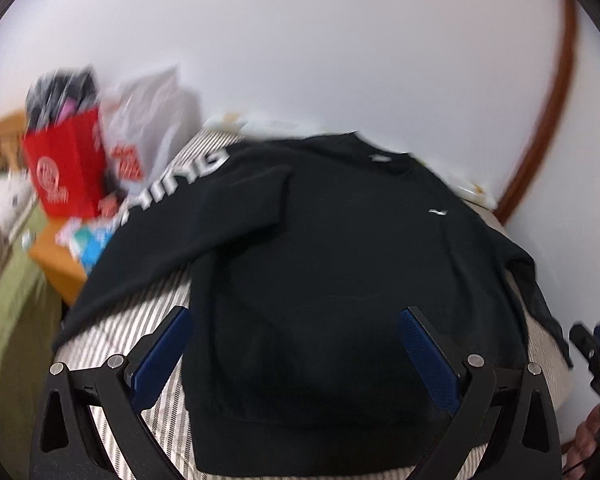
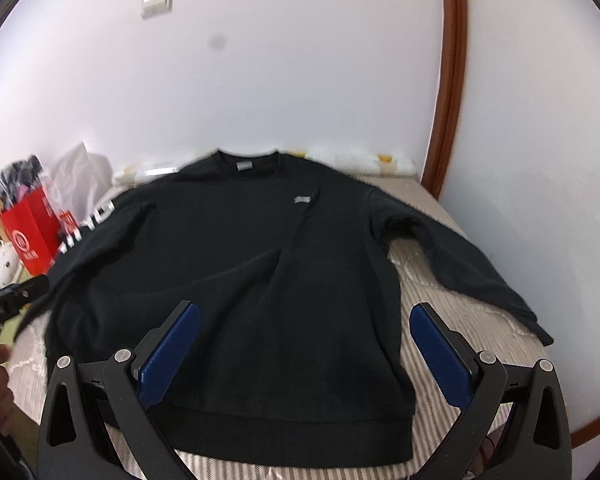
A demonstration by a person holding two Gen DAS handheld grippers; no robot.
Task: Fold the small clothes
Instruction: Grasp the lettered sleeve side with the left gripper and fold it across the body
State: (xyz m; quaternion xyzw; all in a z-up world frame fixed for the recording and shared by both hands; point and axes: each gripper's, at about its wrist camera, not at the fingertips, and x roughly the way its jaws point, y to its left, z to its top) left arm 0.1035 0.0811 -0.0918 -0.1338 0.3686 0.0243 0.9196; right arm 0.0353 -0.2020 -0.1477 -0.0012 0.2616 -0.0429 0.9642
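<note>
While both cameras look down the bed (image 2: 452, 320), a black sweatshirt (image 2: 236, 280) lies spread flat, front up, on the striped cover, collar toward the white wall (image 2: 300, 80), hem nearest the cameras.

- Left gripper (image 1: 296, 328): released, 2 blue pads wide apart, nothing between them. It hangs above the lower body of the sweatshirt near the hem; whether it touches the cloth is not clear. Left view is motion-blurred.
- Right gripper (image 2: 304, 320): released too, pads wide apart, empty, over the lower body of the garment.
- Sleeves: one with white lettering (image 1: 180, 184) runs out toward the bed's edge by the red bag; the other (image 2: 460, 256) angles out across the cover toward the wall side, cuff near the bed's edge.
- Small pale label inside the collar (image 2: 244, 166); small pale chest mark (image 2: 303, 199).
- Beside the bed: red paper bag (image 2: 30, 232) stuffed with dark items, grey plastic bag (image 2: 80, 184) next to it.
- Brown wooden door frame (image 2: 448, 80) runs up the wall.
- Light switch plate (image 2: 157, 0) high on the wall.
</note>
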